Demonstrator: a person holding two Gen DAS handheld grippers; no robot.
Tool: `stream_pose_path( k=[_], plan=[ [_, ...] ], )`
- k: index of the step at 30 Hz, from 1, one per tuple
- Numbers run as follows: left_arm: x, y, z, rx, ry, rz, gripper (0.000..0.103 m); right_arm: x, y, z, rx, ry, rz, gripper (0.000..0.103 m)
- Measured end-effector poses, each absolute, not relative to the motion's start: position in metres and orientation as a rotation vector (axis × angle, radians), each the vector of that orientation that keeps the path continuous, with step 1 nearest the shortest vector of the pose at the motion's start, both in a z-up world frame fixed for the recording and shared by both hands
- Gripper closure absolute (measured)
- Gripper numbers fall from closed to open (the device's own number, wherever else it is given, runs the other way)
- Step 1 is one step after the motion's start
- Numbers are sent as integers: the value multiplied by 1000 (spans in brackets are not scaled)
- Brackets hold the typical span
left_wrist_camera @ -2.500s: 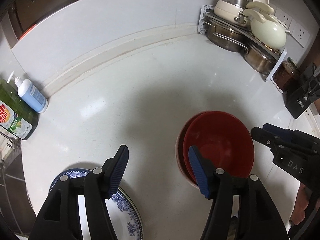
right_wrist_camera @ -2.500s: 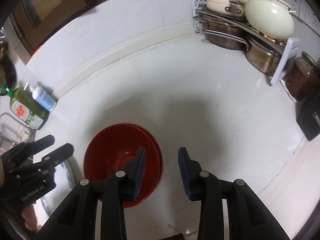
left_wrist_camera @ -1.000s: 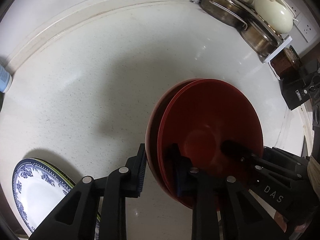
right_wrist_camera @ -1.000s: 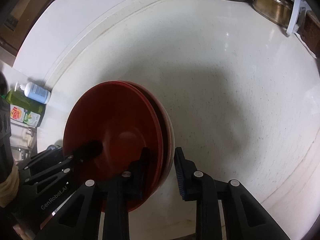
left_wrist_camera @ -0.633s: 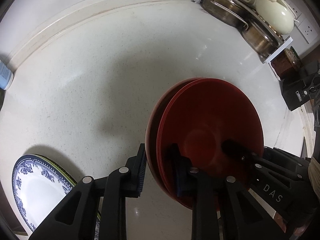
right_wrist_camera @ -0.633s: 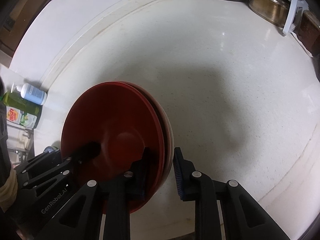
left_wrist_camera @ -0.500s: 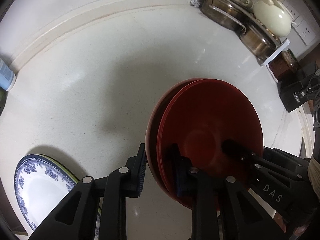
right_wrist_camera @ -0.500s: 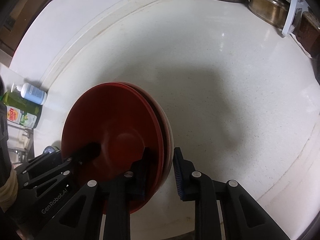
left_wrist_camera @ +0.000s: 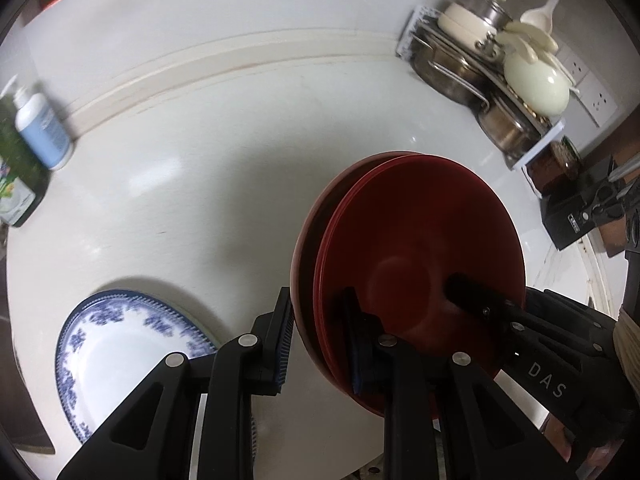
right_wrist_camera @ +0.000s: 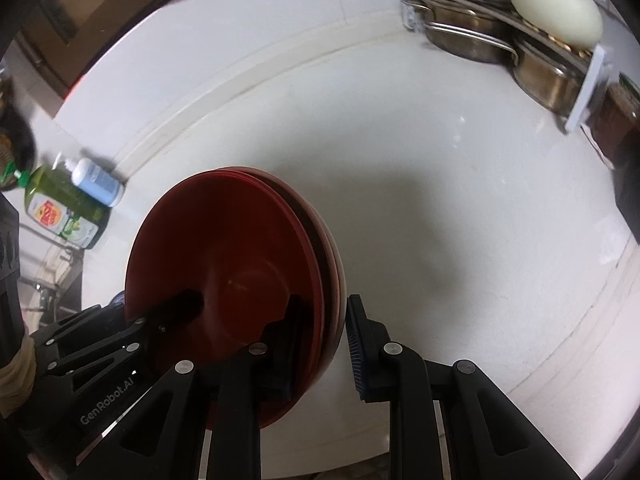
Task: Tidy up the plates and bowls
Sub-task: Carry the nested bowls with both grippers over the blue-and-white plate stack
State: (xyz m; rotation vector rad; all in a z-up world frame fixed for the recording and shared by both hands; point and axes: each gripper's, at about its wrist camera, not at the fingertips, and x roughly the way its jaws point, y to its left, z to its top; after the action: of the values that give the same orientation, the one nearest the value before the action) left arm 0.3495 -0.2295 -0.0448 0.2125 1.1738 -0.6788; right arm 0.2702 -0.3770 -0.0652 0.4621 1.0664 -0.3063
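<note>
A stack of nested red bowls (left_wrist_camera: 416, 248) is held up off the white counter (left_wrist_camera: 224, 168) by both grippers. My left gripper (left_wrist_camera: 320, 336) is shut on the stack's left rim, one finger inside the top bowl, one outside. My right gripper (right_wrist_camera: 324, 340) is shut on the opposite rim (right_wrist_camera: 320, 264) the same way. Each gripper shows in the other's view, the right one (left_wrist_camera: 480, 300) reaching into the bowl from the right. A blue-and-white patterned plate (left_wrist_camera: 120, 340) lies on the counter at the lower left.
A rack of steel pots (left_wrist_camera: 480, 76) with a cream lidded pot (left_wrist_camera: 536, 84) stands at the back right corner. A soap pump bottle (left_wrist_camera: 40, 128) and a green detergent bottle (right_wrist_camera: 64, 208) stand at the left. A black knife block (left_wrist_camera: 580, 208) is at the right.
Both grippers closed on the red bowl stack's rims and have lifted it off the counter. The views have pulled back and up, so the plate and bottles show more.
</note>
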Motion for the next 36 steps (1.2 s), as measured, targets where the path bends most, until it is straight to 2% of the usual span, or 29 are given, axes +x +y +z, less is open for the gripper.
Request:
stream_pose_path(
  k=[17,36],
  plan=[
    [357,-118,-29,65,1136,-477,80,300,-290,-47,349,1067,-89,80],
    [348,-25,-52,-56,1187,-281,80,329,-199,-65,251,1164,115,80]
  ],
)
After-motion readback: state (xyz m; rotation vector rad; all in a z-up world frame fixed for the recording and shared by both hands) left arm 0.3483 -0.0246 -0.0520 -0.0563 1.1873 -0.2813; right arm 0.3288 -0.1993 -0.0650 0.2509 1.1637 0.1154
